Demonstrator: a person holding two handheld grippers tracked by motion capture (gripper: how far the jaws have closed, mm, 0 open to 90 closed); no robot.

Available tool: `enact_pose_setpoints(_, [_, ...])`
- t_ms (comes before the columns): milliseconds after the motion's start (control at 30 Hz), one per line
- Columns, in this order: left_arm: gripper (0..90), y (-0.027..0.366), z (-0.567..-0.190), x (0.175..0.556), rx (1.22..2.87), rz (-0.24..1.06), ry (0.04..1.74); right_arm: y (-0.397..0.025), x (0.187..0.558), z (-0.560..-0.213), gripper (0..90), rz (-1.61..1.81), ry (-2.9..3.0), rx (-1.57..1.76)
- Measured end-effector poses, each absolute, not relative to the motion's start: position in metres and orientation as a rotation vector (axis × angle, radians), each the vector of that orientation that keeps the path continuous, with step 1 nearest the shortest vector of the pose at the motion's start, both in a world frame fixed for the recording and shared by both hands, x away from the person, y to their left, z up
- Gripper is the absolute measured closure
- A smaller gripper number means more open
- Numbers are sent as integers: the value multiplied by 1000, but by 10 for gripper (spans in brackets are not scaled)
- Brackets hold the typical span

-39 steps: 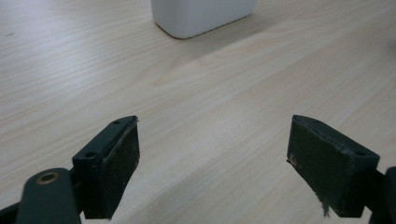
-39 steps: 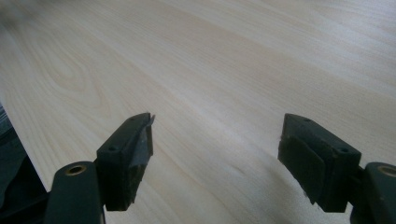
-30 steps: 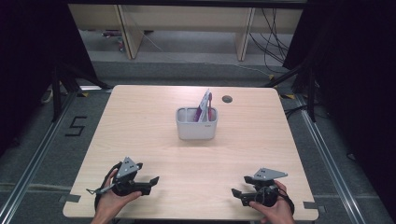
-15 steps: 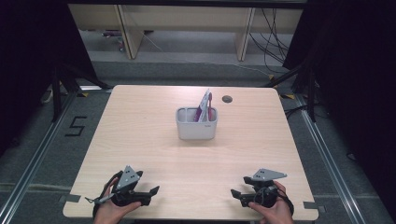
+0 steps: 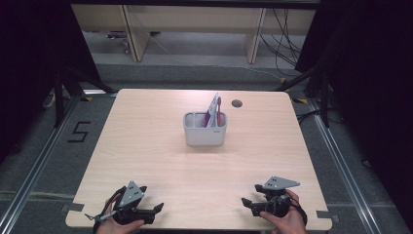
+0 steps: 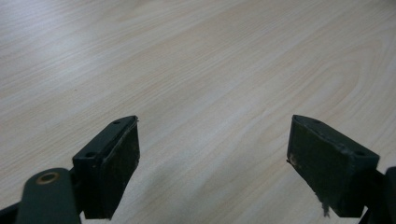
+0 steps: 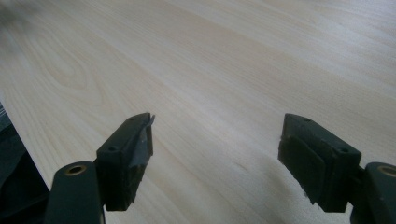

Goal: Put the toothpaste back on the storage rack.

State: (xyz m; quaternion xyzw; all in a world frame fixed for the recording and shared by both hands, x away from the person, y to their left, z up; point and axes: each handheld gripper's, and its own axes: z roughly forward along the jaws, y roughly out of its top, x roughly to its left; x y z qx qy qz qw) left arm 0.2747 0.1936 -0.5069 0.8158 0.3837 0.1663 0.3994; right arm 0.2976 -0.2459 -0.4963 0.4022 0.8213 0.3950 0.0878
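While the grey holder (image 5: 205, 129) stands upright in the middle of the table (image 5: 146, 126), a bit toward the far side, both of your tongs are down by the near edge, well apart from it. The holder has two parts side by side. Pink and white flat things (image 5: 213, 111) stick up out of its right part and lean to the right. You cannot tell from here just what they are.

Your left gripper (image 5: 157, 208) sits near the near left corner of the table, held in your left hand (image 5: 116, 225). Its jaws point to the right. They are spread wide and hold nothing. In the left gripper view you see bare light wood between the two black pads (image 6: 119, 163).

Your right gripper (image 5: 247, 203) sits near the near right corner, held in your right hand (image 5: 285, 219). Its jaws point to the left, toward your other gripper. They are spread wide too, with nothing in them. In the right gripper view you see plain wood between the pads (image 7: 135, 154), and the near edge of the table at the left.

Each gripper has a grey three-cornered plate (image 5: 130, 194) on top.

A small dark round hole (image 5: 237, 103) is in the table, just behind the holder and to its right.
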Motion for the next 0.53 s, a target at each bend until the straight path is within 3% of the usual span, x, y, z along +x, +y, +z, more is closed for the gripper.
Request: enact_pose_setpoints(533, [166,196,-510,277,2059,427,983,-246,296,-496,259,1185,2438,1206])
